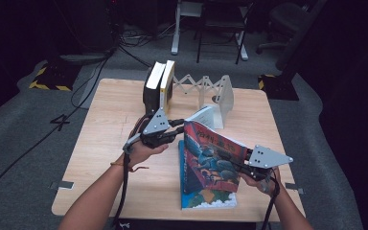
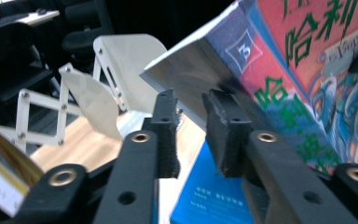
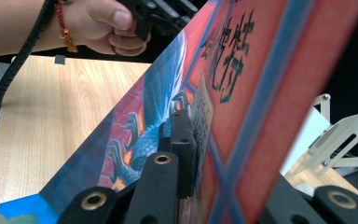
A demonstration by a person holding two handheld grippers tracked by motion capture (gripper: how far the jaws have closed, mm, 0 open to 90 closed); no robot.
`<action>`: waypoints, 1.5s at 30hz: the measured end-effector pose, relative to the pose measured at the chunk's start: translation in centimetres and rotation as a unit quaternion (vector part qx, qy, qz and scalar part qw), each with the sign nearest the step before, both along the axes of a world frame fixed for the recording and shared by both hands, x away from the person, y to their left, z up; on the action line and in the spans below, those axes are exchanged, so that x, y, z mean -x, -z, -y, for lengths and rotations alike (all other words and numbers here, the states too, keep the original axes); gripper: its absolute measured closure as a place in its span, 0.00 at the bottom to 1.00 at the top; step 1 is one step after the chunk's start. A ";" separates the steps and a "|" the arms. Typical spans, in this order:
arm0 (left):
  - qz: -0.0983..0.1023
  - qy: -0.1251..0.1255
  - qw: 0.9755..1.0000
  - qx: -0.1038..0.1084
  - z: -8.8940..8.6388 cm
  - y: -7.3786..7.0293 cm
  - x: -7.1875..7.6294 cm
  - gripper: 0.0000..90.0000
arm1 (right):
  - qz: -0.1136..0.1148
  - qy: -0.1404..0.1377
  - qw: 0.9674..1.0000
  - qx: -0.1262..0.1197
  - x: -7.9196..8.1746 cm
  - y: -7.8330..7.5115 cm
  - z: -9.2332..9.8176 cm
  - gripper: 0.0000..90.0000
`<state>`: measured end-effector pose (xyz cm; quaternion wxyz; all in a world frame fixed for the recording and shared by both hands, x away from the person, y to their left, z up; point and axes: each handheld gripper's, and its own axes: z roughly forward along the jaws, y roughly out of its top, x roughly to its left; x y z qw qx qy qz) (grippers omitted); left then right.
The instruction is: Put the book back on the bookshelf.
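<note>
High view first: we hold a thick paperback book [image 1: 212, 160] tilted up off the wooden table [image 1: 105, 143], its glossy cover printed red and blue with green characters and a dragon-like figure. It stands on its lower edge over a second, flat-lying book [image 1: 206, 201] with a blue cover. Our right gripper [image 1: 242, 167] pinches the raised book at its right edge; in the right gripper view the black, foam-textured fingers [image 3: 182, 140] are clenched on the cover, one pad pressed flat on the printed face. Our left gripper [image 1: 175, 132] sits at the book's upper left corner. In the left gripper view its two fingers [image 2: 165, 126] stand apart with a clear gap between them, released, and the book's pale page block and spine corner (marked with a 3 in a diamond) lie just beyond the tips, not pinched.

At the far side of the table we count two more books [image 1: 159, 86] standing upright together, one dark-spined, one yellow-edged, which makes four books in all. Beside them stretches one white expanding bookend rack [image 1: 206, 88], made of thin, smooth plates joined by a riveted scissor lattice, with rounded end panels. The table is light wood grain, rectangular with softened corners, and grey carpet surrounds it.
</note>
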<state>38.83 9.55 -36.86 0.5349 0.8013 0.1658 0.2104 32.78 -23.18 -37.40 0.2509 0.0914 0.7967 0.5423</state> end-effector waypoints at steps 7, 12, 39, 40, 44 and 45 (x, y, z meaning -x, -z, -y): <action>-0.021 -0.003 1.000 -0.020 -1.3 1.7 2.4 0.62 | 0.012 0.007 1.000 -0.005 0.5 0.4 -0.5 0.96; -0.057 0.014 0.997 -0.055 -1.5 3.3 4.3 0.46 | 0.012 0.012 1.000 0.003 0.4 0.7 -0.9 0.96; -0.199 -0.006 0.979 0.038 4.8 5.9 3.3 0.45 | 0.010 0.052 0.998 0.018 -0.1 0.6 -1.2 0.95; -0.198 -0.002 0.979 0.043 4.7 5.7 3.2 0.48 | 0.007 0.051 0.999 0.007 -0.1 0.5 -1.0 0.95; -0.156 -0.003 0.986 0.049 4.6 4.5 3.6 0.59 | 0.008 0.051 0.998 -0.021 -0.1 -0.1 -0.1 0.91; -0.143 -0.003 0.988 0.052 4.6 4.2 3.8 0.61 | 0.010 0.053 0.998 -0.022 0.0 -0.2 0.2 0.91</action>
